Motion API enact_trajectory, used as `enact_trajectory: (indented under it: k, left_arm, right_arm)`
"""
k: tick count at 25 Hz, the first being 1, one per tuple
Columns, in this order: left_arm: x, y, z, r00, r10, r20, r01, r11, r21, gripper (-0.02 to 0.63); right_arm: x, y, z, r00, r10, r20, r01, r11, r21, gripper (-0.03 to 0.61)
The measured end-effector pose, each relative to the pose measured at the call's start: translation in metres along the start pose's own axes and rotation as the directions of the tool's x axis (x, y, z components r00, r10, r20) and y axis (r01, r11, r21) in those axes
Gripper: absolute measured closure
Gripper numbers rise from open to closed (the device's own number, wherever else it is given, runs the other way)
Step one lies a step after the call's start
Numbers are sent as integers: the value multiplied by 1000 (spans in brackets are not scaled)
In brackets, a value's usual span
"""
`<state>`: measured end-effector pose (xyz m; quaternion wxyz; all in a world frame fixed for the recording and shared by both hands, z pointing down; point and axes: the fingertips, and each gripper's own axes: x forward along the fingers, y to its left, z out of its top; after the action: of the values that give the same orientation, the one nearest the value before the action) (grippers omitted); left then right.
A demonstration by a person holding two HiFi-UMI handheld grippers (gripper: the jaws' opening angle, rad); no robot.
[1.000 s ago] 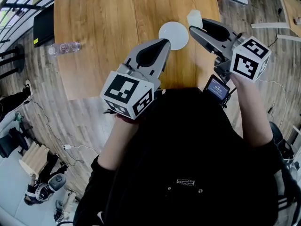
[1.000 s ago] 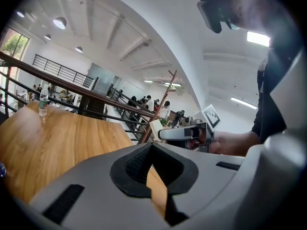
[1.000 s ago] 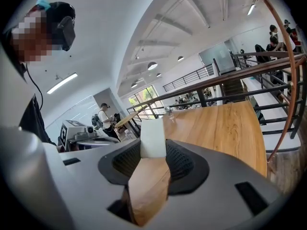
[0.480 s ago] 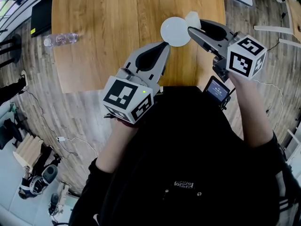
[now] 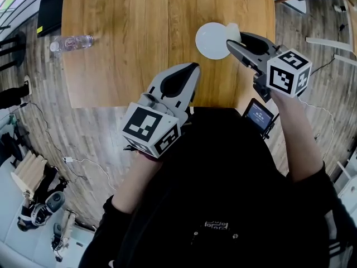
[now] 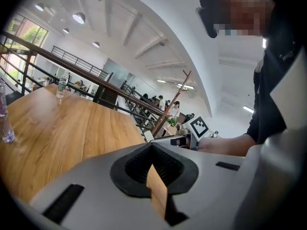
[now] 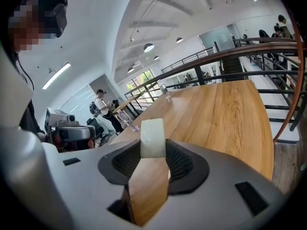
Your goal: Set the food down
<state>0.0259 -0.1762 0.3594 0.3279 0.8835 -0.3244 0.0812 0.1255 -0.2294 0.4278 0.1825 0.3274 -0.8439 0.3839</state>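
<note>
A pale whitish block of food [image 5: 233,31] is pinched at the tips of my right gripper [image 5: 232,42], by the right rim of a round white plate [image 5: 212,41] on the wooden table [image 5: 139,32]. The right gripper view shows the food block [image 7: 153,138] between both pads of the right gripper [image 7: 153,150], above the tabletop. My left gripper [image 5: 191,68] hovers over the table's near edge, below and left of the plate. In the left gripper view the left gripper [image 6: 151,166] has its tips together and holds nothing.
A clear plastic bottle [image 5: 71,42] lies at the table's left side, and a dark flat object [image 5: 50,10] sits at its far left corner. A small device with a lit screen [image 5: 257,116] hangs at the person's front. Railings and more tables lie beyond.
The right gripper has come down with the food, and the block now sits closer to the plate's right rim. The left gripper has sunk a little, toward the table's near edge.
</note>
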Motion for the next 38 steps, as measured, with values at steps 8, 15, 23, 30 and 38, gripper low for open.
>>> enact_trajectory:
  k: [8, 15, 23, 30, 38]
  left_arm:
    - [-4, 11, 1, 1000, 23, 2, -23, 999, -39, 614]
    - [-18, 26, -1, 997, 72, 16, -71, 995, -63, 614]
    - [-33, 42, -4, 993, 120, 23, -117, 989, -90, 614]
    - [-38, 52, -7, 989, 145, 27, -141, 984, -109, 614]
    - [-40, 54, -9, 987, 159, 30, -154, 981, -119, 614]
  right_arm:
    - [22, -24, -11, 997, -38, -73, 38, 999, -9, 407]
    - [50, -39, -25, 990, -48, -131, 46, 999, -23, 407]
    - [74, -56, -46, 979, -66, -194, 63, 998, -19, 407]
    - [88, -72, -64, 966, -92, -241, 93, 996, -7, 407]
    - [102, -81, -79, 951, -123, -285, 114, 992, -46, 407]
